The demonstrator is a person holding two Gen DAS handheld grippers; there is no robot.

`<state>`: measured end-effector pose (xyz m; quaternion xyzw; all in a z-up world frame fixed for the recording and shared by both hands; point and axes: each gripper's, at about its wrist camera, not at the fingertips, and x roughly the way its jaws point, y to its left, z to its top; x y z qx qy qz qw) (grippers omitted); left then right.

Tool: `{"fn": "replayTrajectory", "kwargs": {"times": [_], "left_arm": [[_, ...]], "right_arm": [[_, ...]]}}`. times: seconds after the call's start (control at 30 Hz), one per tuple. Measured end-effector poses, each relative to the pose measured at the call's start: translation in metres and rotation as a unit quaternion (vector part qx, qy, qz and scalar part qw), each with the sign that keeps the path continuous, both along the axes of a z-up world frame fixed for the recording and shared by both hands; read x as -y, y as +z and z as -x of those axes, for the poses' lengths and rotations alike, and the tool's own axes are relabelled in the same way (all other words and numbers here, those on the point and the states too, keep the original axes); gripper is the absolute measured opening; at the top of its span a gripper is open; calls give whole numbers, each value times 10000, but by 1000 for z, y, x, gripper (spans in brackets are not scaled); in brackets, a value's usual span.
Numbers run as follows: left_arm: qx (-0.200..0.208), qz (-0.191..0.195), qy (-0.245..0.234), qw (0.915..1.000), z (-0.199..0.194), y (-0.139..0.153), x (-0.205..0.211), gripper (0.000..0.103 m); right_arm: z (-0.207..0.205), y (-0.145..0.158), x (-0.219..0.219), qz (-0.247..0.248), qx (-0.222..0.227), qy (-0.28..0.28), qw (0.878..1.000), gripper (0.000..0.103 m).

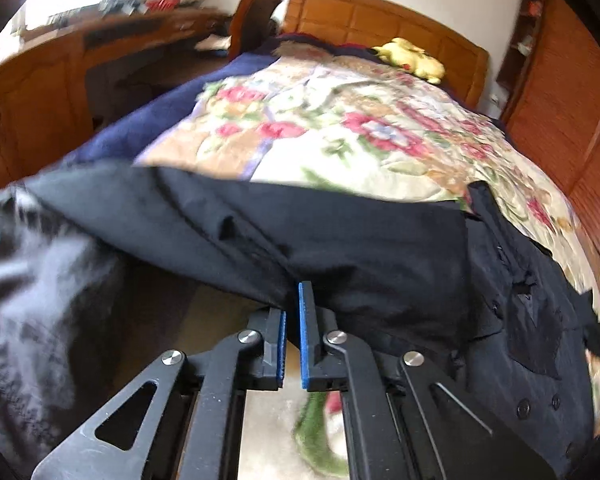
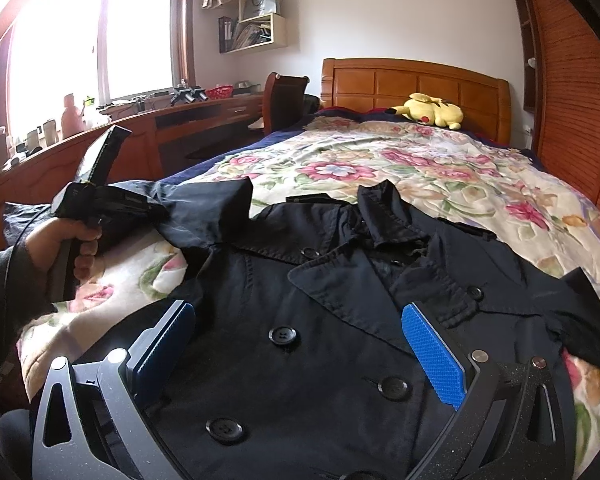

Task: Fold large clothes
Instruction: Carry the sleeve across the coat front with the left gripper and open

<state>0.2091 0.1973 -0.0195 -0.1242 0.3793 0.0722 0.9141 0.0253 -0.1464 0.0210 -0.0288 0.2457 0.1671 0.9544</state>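
A black double-breasted coat (image 2: 340,300) lies front up on the floral bedspread (image 2: 420,168), collar toward the headboard. My left gripper (image 1: 293,300) is shut on the coat's left sleeve (image 1: 300,240) and holds it lifted off the bed. In the right wrist view the left gripper (image 2: 100,200) is seen holding that raised sleeve (image 2: 212,204) at the coat's left side. My right gripper (image 2: 300,320) is open and empty, hovering over the coat's buttoned chest, blue pads (image 2: 432,352) wide apart.
A yellow plush toy (image 2: 432,110) lies by the wooden headboard (image 2: 416,80). A wooden desk (image 2: 140,128) with clutter and a chair (image 2: 284,100) stand left of the bed. A slatted wooden wardrobe (image 2: 572,100) stands on the right.
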Motion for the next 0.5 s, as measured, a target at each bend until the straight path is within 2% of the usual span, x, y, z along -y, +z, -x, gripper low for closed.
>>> {"fn": "replayTrajectory", "kwargs": {"times": [0.1, 0.23, 0.4, 0.5], "left_arm": [[292, -129, -274, 9991, 5, 23, 22, 4], [453, -196, -731, 9961, 7, 39, 56, 4], [508, -337, -1275, 9900, 9, 43, 105, 4], [486, -697, -1564, 9840, 14, 35, 134, 4]], "right_arm": [[1, 3, 4, 7, 52, -99, 9999, 103], [2, 7, 9, -80, 101, -185, 9997, 103], [4, 7, 14, -84, 161, -290, 9994, 103], [5, 5, 13, -51, 163, -325, 9993, 103]]}}
